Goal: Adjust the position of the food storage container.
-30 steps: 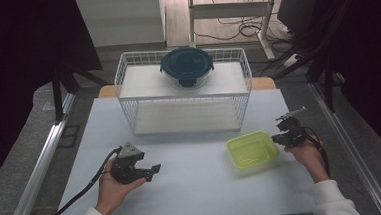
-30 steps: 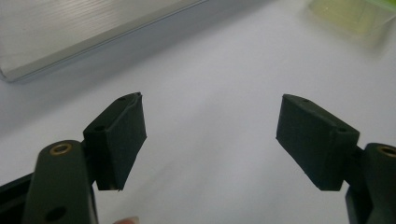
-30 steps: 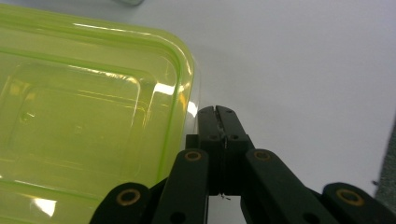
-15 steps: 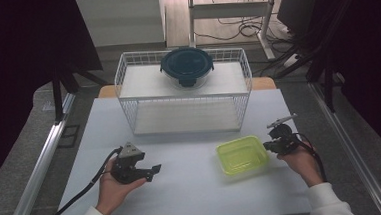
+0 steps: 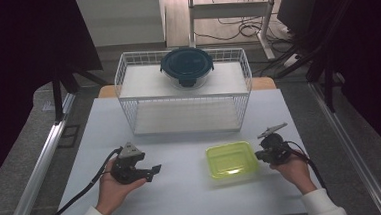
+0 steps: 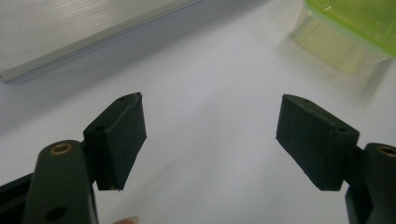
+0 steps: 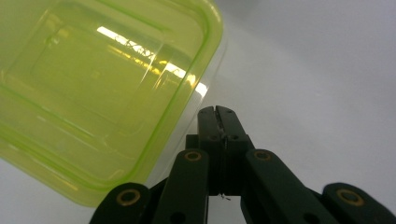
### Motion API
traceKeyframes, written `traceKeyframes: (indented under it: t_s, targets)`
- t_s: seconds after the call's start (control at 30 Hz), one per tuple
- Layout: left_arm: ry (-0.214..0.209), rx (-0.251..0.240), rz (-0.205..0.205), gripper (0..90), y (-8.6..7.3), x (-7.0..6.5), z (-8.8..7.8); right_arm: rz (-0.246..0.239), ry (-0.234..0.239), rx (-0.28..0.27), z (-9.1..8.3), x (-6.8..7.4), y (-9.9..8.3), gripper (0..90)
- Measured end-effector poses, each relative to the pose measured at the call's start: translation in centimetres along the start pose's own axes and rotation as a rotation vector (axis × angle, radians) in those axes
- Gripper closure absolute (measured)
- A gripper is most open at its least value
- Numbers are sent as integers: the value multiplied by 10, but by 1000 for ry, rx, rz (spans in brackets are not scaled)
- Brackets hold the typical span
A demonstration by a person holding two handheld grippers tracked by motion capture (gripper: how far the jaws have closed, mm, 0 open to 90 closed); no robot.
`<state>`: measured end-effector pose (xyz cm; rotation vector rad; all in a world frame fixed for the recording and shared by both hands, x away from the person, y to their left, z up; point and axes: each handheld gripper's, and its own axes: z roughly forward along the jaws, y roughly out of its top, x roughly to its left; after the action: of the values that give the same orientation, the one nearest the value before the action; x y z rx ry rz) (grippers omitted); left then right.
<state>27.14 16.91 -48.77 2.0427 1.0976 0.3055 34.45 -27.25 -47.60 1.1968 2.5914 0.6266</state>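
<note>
Item one: yellow-green container (image 5: 231, 159), lidded, translucent, square with rounded corners, lying flat on the white worktop (image 5: 184, 198). It sits just beside the tips of your right gripper (image 5: 258, 156); in the right gripper view the container (image 7: 100, 93) lies to the left of and beyond the jaws, its near corner close to the tips, though whether they touch it cannot be told.

Item two: right gripper (image 7: 218, 112). Its jaws are pressed together with nothing between them.

Item three: left gripper (image 5: 155, 171). Its jaws stand wide apart over bare worktop, holding nothing. In the left gripper view (image 6: 210, 135) the container (image 6: 355, 23) lies well ahead of the jaws, off toward the right-hand one, well apart from both.

Item four: white wire rack (image 5: 186, 108), far beyond both pairs of jaws at the back of the worktop.

Item five: round dark-lidded bowl (image 5: 186, 65), resting on the rack's top shelf.
</note>
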Motion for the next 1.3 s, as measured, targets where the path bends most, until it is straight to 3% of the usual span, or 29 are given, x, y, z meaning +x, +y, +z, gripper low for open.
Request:
traceKeyframes:
  t_s: [0.5, 0.63, 1.13, 1.3]
  targets:
    - [-6, 7, -6, 236, -1, -1, 3, -39, 74, -11, 0, 27, -2, 888]
    - [-7, 11, -5, 238, -1, -1, 4, -34, 122, -30, 0, 31, 0, 888]
    - [-10, 20, -5, 237, -1, -1, 6, -61, 123, -38, 8, 47, 7, 888]
    - [-12, 24, -6, 238, -1, -1, 9, -44, 134, -57, 13, 50, 10, 888]
